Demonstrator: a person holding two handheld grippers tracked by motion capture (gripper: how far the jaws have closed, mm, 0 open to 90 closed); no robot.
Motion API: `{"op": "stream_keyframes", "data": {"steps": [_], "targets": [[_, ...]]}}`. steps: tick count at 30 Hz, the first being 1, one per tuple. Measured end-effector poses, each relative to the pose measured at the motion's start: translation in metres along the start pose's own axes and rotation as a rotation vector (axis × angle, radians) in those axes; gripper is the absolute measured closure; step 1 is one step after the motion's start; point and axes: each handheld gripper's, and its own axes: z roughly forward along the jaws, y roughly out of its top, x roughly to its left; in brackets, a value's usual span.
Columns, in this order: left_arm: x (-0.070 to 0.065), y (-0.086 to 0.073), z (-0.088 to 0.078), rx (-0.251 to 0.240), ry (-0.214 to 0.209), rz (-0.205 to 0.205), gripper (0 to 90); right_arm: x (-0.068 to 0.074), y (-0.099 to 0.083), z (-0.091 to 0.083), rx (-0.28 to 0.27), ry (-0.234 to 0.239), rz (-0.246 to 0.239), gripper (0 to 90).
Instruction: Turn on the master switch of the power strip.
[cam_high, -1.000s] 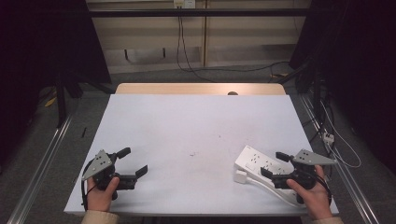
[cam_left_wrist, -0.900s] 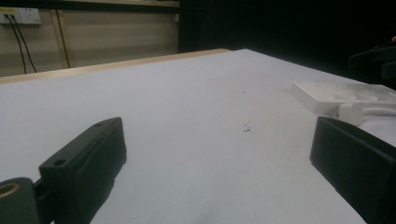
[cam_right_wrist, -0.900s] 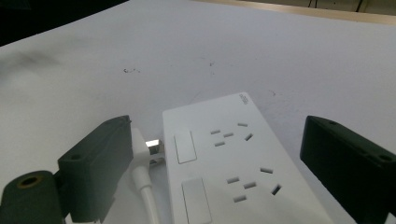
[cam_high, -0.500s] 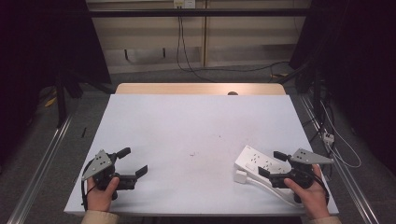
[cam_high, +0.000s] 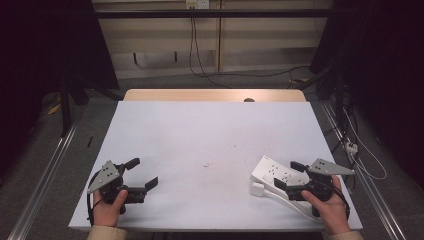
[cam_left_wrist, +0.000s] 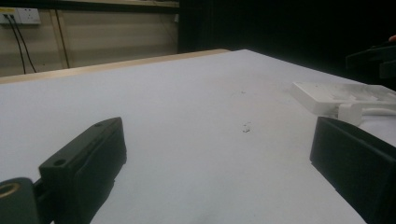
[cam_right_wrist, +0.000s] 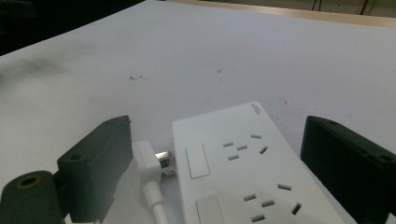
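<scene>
table (cam_high: 210, 135): white top, wooden strip along the far edge, a few dark specks (cam_high: 205, 165) near the middle.
containers: cannot tell of any on the table.
power strip (cam_high: 277, 175): white, flat on the table at the near right, sockets facing up; in the right gripper view, switch buttons along one side and rows of slots beside them.
plug (cam_right_wrist: 152, 161): white, lying on the table just beside the power strip, metal prongs pointing at the strip's side; prongs touching the strip or just apart, cannot tell.
cord (cam_right_wrist: 156, 205): white, running from the plug toward the near edge alongside the strip.
surroundings: grey floor, metal rails on both sides of the table, pale wall panel at the back with a wall socket (cam_high: 196, 4) and dark cables hanging from it, more cables on the floor at the right.
in the way: open table between the two grippers, well apart from each other.
left gripper (cam_high: 142, 174): at the near left corner, held by the left hand (cam_high: 110, 207), jaws spread wide, gripping nothing, low over bare table.
right gripper (cam_high: 289, 174): at the near right, held by the right hand (cam_high: 327, 210), jaws spread wide, gripping nothing, one jaw to each side of the power strip's near end, the plug beside the left-hand jaw in the right gripper view; touching the strip or not, cannot tell.
</scene>
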Motion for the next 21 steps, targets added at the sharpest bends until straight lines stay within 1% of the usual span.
{"op": "stream_keyframes", "data": {"steps": [6, 21], "targets": [[0.0002, 0.0000, -0.0004, 0.001, -0.001, 0.002, 3.4, 0.0029, 0.0007, 0.0032, -0.001, 0.008, 0.004, 8.9], [-0.0004, 0.0001, -0.0001, -0.002, -0.004, -0.004, 3.4, 0.0073, 0.0014, 0.0090, -0.010, 0.008, 0.006, 8.7]]}}
